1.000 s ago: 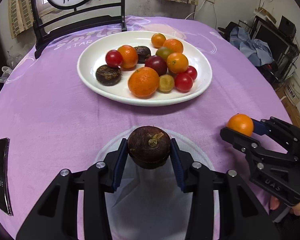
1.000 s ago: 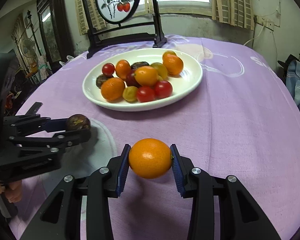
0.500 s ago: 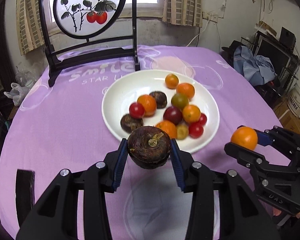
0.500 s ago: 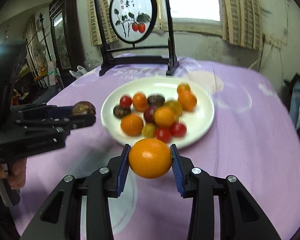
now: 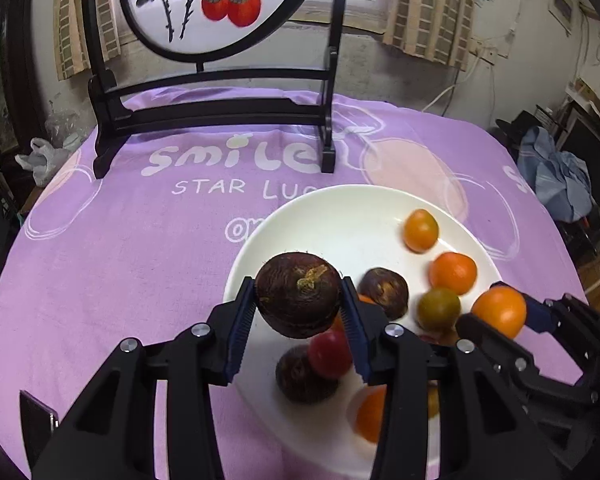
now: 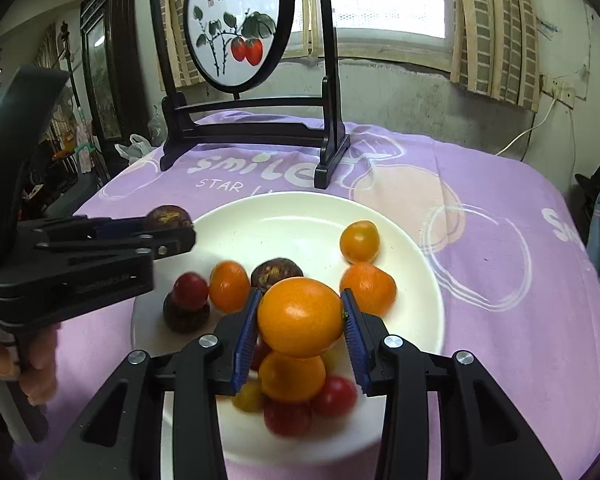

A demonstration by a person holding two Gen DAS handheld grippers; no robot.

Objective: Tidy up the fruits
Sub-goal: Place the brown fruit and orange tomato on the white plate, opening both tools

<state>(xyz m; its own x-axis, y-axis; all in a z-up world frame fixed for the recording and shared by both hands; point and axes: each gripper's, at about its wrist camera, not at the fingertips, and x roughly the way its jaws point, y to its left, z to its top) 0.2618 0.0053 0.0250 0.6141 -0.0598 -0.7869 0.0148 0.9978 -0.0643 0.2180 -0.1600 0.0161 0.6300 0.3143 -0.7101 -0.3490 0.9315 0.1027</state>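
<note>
Presently listed: left hand-held gripper (image 5: 300,312), clamped on a dark brown fruit (image 5: 299,294) with a dry stem stub, held above the near-left rim of the white plate (image 5: 340,208); right hand-held gripper (image 6: 300,320), clamped on an orange fruit (image 6: 300,316), held over the plate's near half. Plate rests on the surface, which is draped in a purple cloth (image 5: 120,260) with white lettering partly covered by the plate. Plate contents, left wrist view: small yellow-orange fruit (image 5: 421,230) and an orange one (image 5: 453,273) at the far right, a greenish-brown one (image 5: 438,308), a second dark brown fruit (image 5: 384,292) half hidden behind the blue pad, a red tomato (image 5: 330,354) and a third dark fruit (image 5: 304,376) seen between the fingers, and a blurred orange fruit (image 5: 370,412) mostly cut off by the gripper body. Right wrist view: red and yellow fruits at the near rim are smeared by motion blur and partly behind the held orange; their number is hard to make out. Plate's near edge is hidden in both views. Behind the plate stands a dark wooden screen stand (image 6: 256,128) holding a round painted panel (image 6: 236,24), its top cropped in the left wrist view. A bare hand (image 6: 28,364) grips the left tool's handle at the frame edge.
</note>
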